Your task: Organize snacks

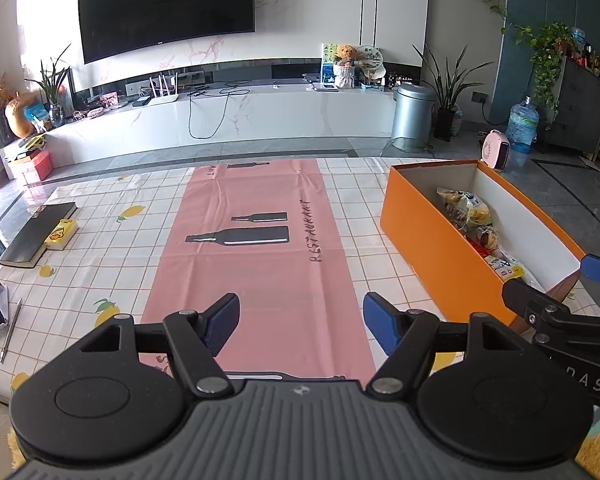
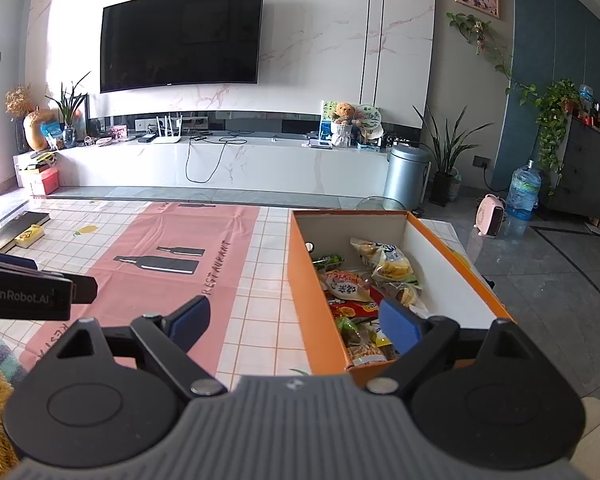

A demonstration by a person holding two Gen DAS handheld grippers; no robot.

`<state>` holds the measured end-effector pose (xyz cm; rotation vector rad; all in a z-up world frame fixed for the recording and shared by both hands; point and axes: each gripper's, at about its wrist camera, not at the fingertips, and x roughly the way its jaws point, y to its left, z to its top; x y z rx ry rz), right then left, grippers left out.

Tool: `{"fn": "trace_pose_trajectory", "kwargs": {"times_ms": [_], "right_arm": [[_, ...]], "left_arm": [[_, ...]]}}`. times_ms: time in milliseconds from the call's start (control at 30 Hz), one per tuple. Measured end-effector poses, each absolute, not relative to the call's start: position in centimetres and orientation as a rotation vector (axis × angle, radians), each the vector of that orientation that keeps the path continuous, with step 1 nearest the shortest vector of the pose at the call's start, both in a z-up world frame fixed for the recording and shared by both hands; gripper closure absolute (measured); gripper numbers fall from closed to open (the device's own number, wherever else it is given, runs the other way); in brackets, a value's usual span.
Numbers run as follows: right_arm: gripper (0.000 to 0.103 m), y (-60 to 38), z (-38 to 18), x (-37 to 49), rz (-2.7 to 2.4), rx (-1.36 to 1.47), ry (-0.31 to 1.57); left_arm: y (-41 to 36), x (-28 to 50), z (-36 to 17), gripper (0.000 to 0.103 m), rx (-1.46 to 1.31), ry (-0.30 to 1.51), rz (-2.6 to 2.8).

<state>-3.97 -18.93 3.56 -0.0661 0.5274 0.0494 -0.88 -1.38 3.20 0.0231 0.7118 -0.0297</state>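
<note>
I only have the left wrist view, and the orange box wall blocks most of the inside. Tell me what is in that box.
Observer: The orange box holds a heap of snack packets; the right wrist view looks straight into it. A yellow-and-white bag lies toward the far end.
Operator: Give me the near end.
Observer: A red packet sits mid-box, with an orange-printed packet against the near wall.
Operator: Report anything green.
Observer: A small green packet lies by the left wall, near the far end.
Operator: Say where the right gripper stands.
Observer: The right gripper has its jaws open and empty, straddling the box's left wall: one finger over the packets, the other over the tablecloth.
</note>
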Motion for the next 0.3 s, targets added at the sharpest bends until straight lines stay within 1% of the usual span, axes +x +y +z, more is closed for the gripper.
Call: {"fn": "trace_pose_trajectory", "kwargs": {"times_ms": [300], "right_arm": [[0.014,-18.94,3.44,-4.04,0.052,-0.067,0.541]], "left_arm": [[-1.12,-1.0,3.25,0.02,0.005,0.721,-0.038]]}}
